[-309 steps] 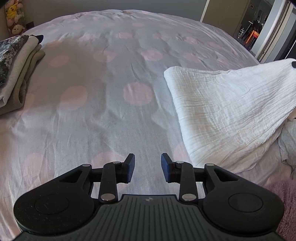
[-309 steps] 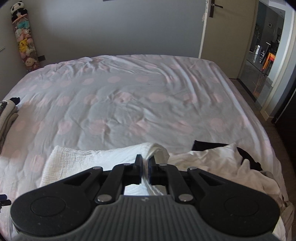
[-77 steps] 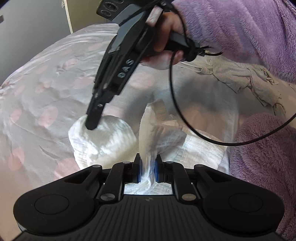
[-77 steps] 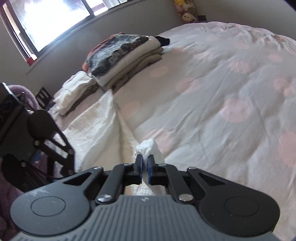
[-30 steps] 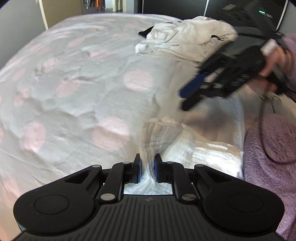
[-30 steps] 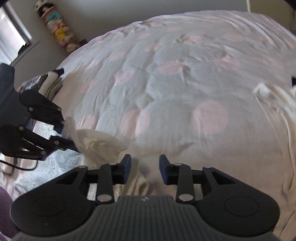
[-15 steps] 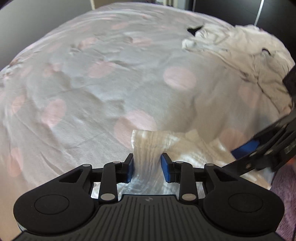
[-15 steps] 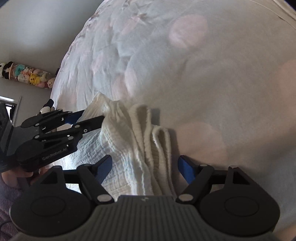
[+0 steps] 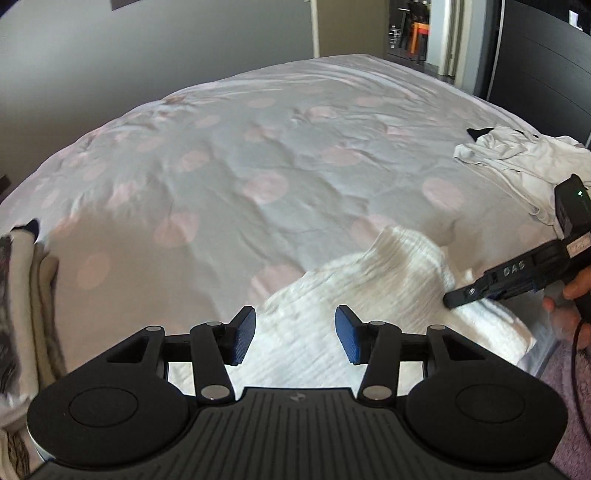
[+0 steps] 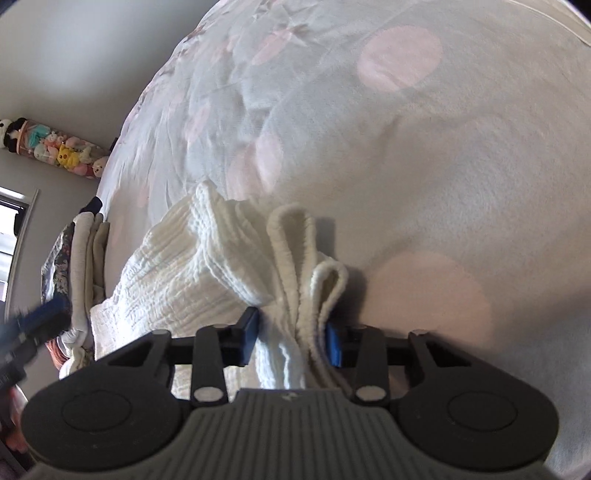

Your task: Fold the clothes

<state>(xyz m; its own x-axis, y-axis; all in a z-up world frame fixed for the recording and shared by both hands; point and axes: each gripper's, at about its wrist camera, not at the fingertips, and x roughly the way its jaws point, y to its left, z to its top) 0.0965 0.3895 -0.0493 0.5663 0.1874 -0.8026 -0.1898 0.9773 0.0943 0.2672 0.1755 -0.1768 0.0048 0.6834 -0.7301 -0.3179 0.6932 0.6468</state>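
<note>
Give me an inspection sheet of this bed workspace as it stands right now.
Surface: grey duvet with pink dots, wrinkled.
Job's things: white crinkled muslin cloth, partly folded, near edge of the bed.
Clutter: stack of folded clothes at one side; heap of unfolded pale garments at the other.
Grippers: left gripper open above the cloth, jaws have just been opening; right gripper closed on the cloth's bunched folds, jaws just closing.
Cables: black cable below the right hand.
Surroundings: grey wall, open doorway, soft toys in a tube.
</note>
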